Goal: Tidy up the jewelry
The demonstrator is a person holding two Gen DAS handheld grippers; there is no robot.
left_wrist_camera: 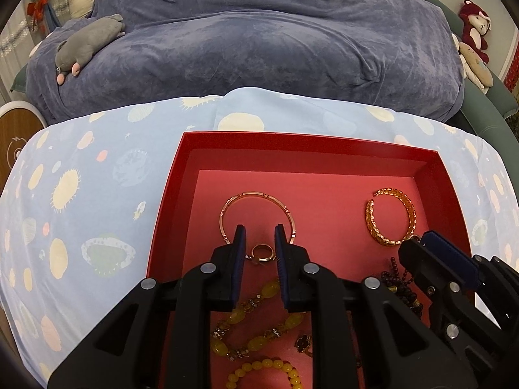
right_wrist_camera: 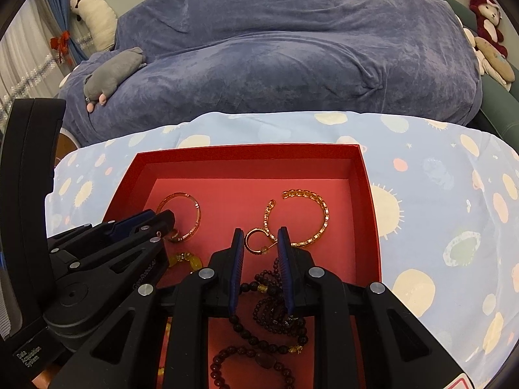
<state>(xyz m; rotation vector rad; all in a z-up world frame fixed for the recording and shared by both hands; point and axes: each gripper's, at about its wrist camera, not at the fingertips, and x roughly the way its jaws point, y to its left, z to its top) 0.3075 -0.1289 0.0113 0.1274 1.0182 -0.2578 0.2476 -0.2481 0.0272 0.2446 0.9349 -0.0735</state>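
Note:
A red box (left_wrist_camera: 292, 149) lies open on the bed. My left gripper (left_wrist_camera: 260, 236) is shut on a small gold ring (left_wrist_camera: 261, 253) low over the box floor, in front of a rose-gold bangle (left_wrist_camera: 259, 201). My right gripper (right_wrist_camera: 259, 236) is shut on a small hoop earring (right_wrist_camera: 255, 241), just in front of a golden open cuff bracelet (right_wrist_camera: 324, 217). Yellow bead strands (left_wrist_camera: 256, 340) lie under the left gripper. Dark bead strands (right_wrist_camera: 266, 311) lie under the right one. Whether the ring or the hoop touches the floor, I cannot tell.
The box sits on a light blue sheet (left_wrist_camera: 81, 194) printed with planets. Behind it rises a dark blue blanket (left_wrist_camera: 259, 48) with a grey plush toy (left_wrist_camera: 90, 42). More plush toys (left_wrist_camera: 475, 29) sit at the far right. A round wooden stand (left_wrist_camera: 16, 142) is at the left edge.

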